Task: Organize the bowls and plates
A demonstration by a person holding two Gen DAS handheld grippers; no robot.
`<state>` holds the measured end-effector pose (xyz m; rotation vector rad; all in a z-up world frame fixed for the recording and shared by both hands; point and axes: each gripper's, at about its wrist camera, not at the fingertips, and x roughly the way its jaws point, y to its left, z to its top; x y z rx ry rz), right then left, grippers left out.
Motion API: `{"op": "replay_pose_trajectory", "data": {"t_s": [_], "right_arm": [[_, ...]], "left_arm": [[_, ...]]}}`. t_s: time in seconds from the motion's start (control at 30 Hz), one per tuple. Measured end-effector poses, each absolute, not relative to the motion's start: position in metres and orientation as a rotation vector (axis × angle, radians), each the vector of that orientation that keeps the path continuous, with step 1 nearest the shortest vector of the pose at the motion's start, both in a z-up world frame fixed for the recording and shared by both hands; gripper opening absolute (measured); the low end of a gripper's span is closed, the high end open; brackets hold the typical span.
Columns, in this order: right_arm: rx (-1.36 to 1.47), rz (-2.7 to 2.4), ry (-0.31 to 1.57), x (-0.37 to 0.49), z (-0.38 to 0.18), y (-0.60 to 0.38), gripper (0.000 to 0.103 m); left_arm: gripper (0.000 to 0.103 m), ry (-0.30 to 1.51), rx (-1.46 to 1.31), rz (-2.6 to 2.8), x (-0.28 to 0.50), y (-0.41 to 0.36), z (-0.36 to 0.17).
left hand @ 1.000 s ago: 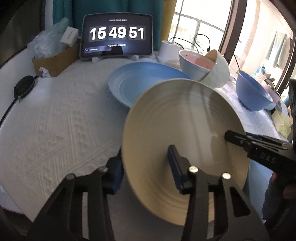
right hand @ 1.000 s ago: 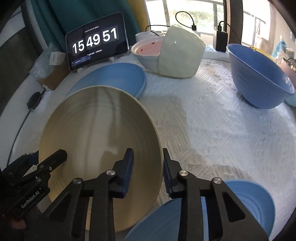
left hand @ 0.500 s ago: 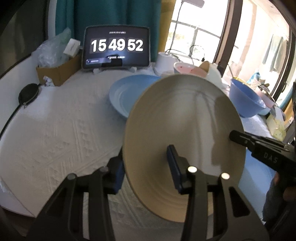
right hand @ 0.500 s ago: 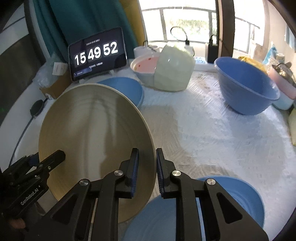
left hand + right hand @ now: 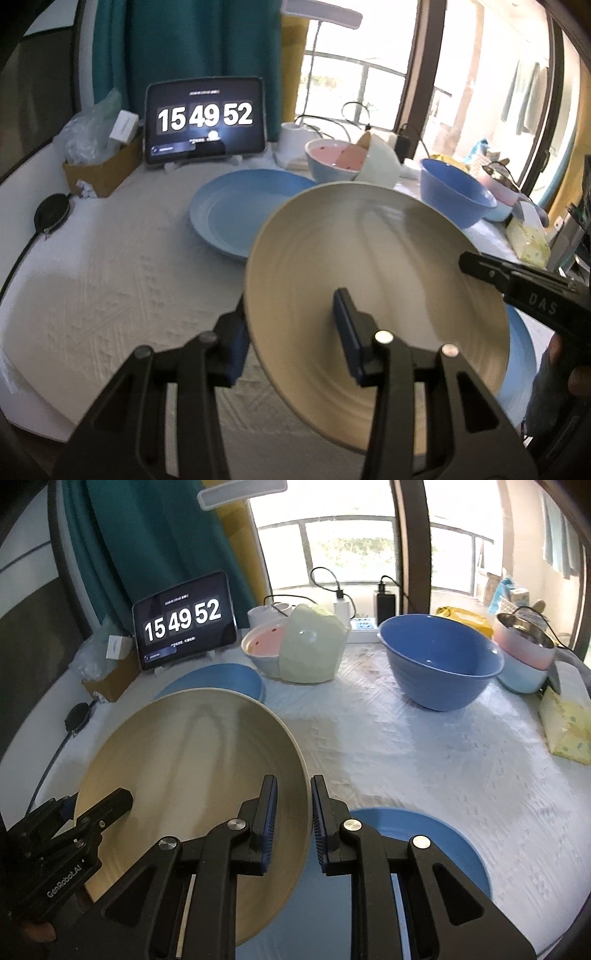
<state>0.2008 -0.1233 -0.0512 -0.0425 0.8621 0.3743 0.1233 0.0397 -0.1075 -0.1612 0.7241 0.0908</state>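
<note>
Each tool grips the one beige plate [image 5: 192, 775], glossy and ringed: the left tool [image 5: 291, 339] pinches its near rim, the right tool [image 5: 291, 819] its right rim, lifted tilted over the quilted white counter [image 5: 424, 753]. Two blue plates: one [image 5: 436, 834] under the right tool, one [image 5: 240, 210] beyond. Farther off, one blue bowl [image 5: 439, 661], a pink-lined bowl [image 5: 264, 646], then a tablet [image 5: 205, 118] reading "15 49 52".
</note>
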Motion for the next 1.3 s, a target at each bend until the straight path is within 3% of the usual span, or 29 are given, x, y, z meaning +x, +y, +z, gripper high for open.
{"op": "replay_pose_trajectory", "data": {"t_s": [0.83, 1.3], "right_arm": [[0.062, 0.311, 0.823, 0.166, -0.055, -0.202, 0.020], [0.157, 0.286, 0.818, 0.157, -0.065, -0.258, 0.020]], "left_arm": [[0.044, 0.766, -0.037, 0.032, 0.110, -0.039, -0.105], [0.044, 0.896, -0.033, -0.031, 0.117, -0.082, -0.129]]}}
